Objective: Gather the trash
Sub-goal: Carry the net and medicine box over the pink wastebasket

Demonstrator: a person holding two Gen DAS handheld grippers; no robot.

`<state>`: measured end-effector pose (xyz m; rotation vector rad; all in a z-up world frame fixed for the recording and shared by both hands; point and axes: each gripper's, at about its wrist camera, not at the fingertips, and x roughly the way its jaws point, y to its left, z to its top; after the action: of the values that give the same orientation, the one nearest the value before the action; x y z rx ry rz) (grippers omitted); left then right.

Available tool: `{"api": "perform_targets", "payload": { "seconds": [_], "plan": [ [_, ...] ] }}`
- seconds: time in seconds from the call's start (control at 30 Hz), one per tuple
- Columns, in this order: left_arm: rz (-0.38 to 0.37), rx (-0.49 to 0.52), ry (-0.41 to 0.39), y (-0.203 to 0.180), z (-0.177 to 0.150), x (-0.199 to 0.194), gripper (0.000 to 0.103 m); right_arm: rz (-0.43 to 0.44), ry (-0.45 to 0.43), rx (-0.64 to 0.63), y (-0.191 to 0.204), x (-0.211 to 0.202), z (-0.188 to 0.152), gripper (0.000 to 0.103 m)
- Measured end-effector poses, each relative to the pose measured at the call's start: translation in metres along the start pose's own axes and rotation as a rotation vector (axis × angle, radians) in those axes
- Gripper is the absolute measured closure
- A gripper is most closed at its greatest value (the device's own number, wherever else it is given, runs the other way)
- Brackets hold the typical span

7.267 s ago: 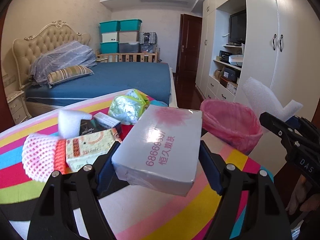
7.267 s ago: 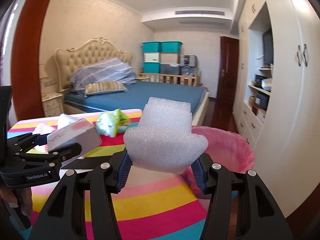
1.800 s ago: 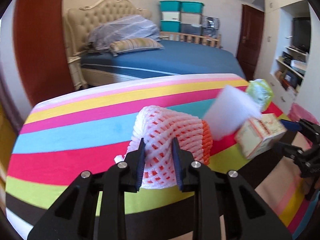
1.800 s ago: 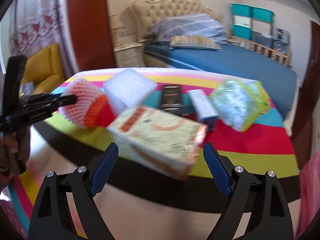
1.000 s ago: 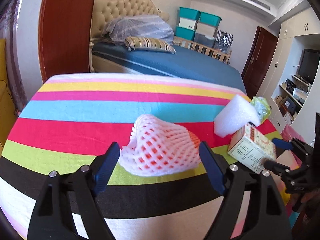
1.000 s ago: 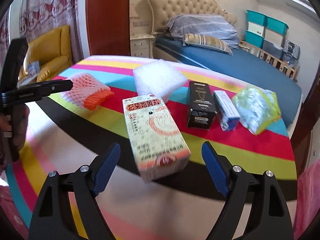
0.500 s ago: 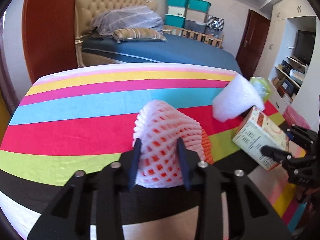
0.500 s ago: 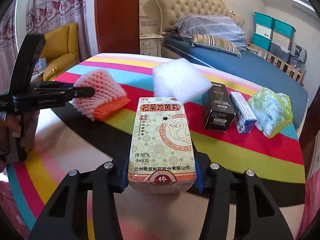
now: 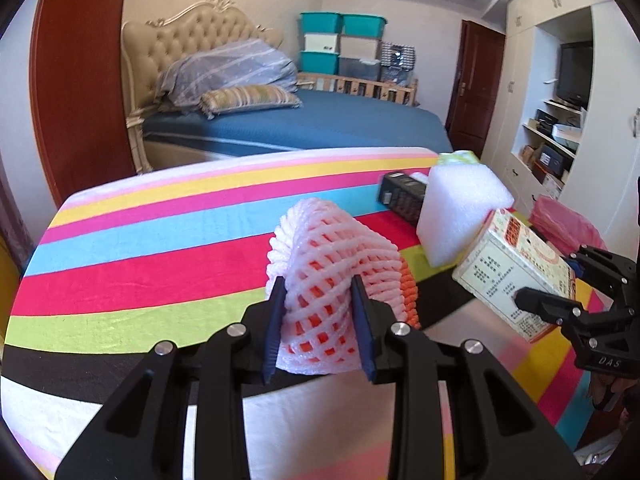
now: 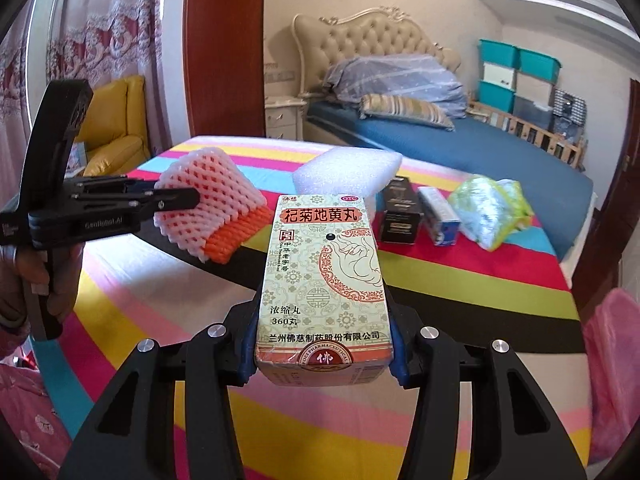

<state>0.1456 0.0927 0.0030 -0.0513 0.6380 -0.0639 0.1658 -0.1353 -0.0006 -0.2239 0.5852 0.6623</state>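
Both claws loaded: left claw clamps foam net, right claw clamps medicine box; pink-lined bin sits off tabletop's right edge, nearer right claw.

A home bedroom: a bed with a tufted cream headboard, striped pillow and blue cover, a nightstand, built-in white wardrobes holding a television, and stacked teal storage boxes.
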Motion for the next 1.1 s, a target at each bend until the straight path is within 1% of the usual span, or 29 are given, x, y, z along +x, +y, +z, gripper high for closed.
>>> {"api": "perform_targets", "payload": {
  "seconds": [0.1,0.17,0.23,0.27,0.33,0.37,0.4,0.47,0.5,0.53,0.57,0.6,0.7,0.77,0.93,1.1],
  "plan": [
    [-0.017,0.024,-0.018,-0.013,-0.001,-0.009,0.072,-0.015,-0.030,0.015,-0.001,-0.016,-0.004,0.055],
    [-0.026,0.037,-0.026,-0.019,-0.001,-0.014,0.072,-0.006,-0.044,0.024,-0.004,-0.027,-0.007,0.055],
    [-0.032,0.047,-0.035,-0.025,-0.002,-0.018,0.072,0.029,-0.057,0.036,-0.004,-0.037,-0.010,0.055],
    [-0.035,0.050,-0.040,-0.027,-0.002,-0.020,0.072,0.015,-0.042,0.036,-0.004,-0.036,-0.012,0.055],
    [-0.038,0.050,-0.045,-0.029,-0.002,-0.022,0.072,-0.068,0.019,-0.003,-0.003,-0.029,-0.019,0.055],
    [-0.039,0.046,-0.047,-0.029,-0.002,-0.023,0.072,-0.059,0.022,0.010,-0.005,-0.029,-0.019,0.055],
    [-0.039,0.045,-0.048,-0.029,-0.003,-0.024,0.072,-0.025,0.007,0.047,-0.009,-0.032,-0.021,0.055],
    [-0.035,0.046,-0.053,-0.029,-0.004,-0.026,0.072,0.029,-0.037,0.084,-0.013,-0.041,-0.023,0.055],
    [-0.033,0.046,-0.052,-0.028,-0.003,-0.025,0.072,0.035,-0.050,0.091,-0.013,-0.044,-0.022,0.055],
    [-0.033,0.044,-0.049,-0.027,-0.005,-0.025,0.072,0.061,-0.068,0.101,-0.015,-0.048,-0.022,0.055],
    [-0.037,0.039,-0.044,-0.027,-0.005,-0.024,0.072,0.115,-0.101,0.130,-0.018,-0.053,-0.022,0.055],
    [-0.039,0.038,-0.041,-0.025,-0.006,-0.023,0.072,0.119,-0.114,0.155,-0.022,-0.055,-0.022,0.055],
    [-0.045,0.046,-0.037,-0.027,-0.004,-0.023,0.072,0.025,-0.081,0.132,-0.026,-0.050,-0.023,0.055],
    [-0.053,0.060,-0.039,-0.032,-0.002,-0.022,0.072,0.014,-0.073,0.148,-0.029,-0.049,-0.025,0.055],
    [-0.089,0.083,-0.029,-0.042,0.002,-0.015,0.072,-0.055,-0.070,0.153,-0.036,-0.053,-0.033,0.055],
    [-0.137,0.131,-0.026,-0.069,0.005,-0.007,0.072,-0.122,-0.070,0.171,-0.045,-0.051,-0.036,0.054]
  ]
}}
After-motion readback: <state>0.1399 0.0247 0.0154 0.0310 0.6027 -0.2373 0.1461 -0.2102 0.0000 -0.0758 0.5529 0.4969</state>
